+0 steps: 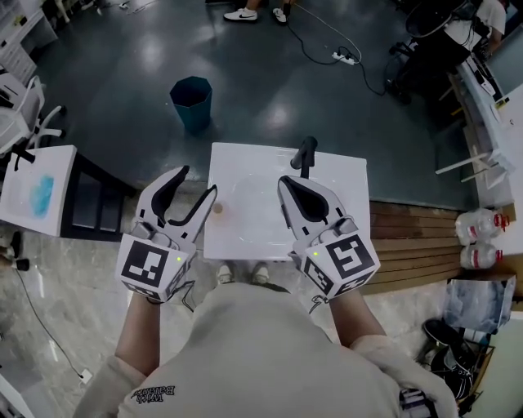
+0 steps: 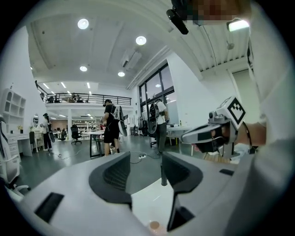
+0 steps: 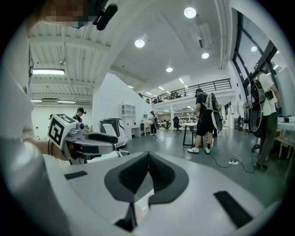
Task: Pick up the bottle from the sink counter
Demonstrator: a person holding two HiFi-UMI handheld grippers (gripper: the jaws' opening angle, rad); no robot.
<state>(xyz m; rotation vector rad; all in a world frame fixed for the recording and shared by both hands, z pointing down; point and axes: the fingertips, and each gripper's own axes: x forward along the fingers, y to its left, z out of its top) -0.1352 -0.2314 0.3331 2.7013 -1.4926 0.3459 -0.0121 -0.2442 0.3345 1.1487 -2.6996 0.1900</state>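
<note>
Round ceiling lamps and a strip light flood the hall evenly, with daylight through the tall windows. Seen from above, the white counter glares nearly featureless. The grey floor has a dull sheen, shadows faint. Both gripper views bulge fish-eye with black corners, and the left claw looms soft, out of focus, close to the lens.

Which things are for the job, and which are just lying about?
For the job: sink counter; left gripper, open and empty; right gripper, shut and empty. No bottle shows on the counter.

Lying about: bin; power strip; water jugs.
</note>
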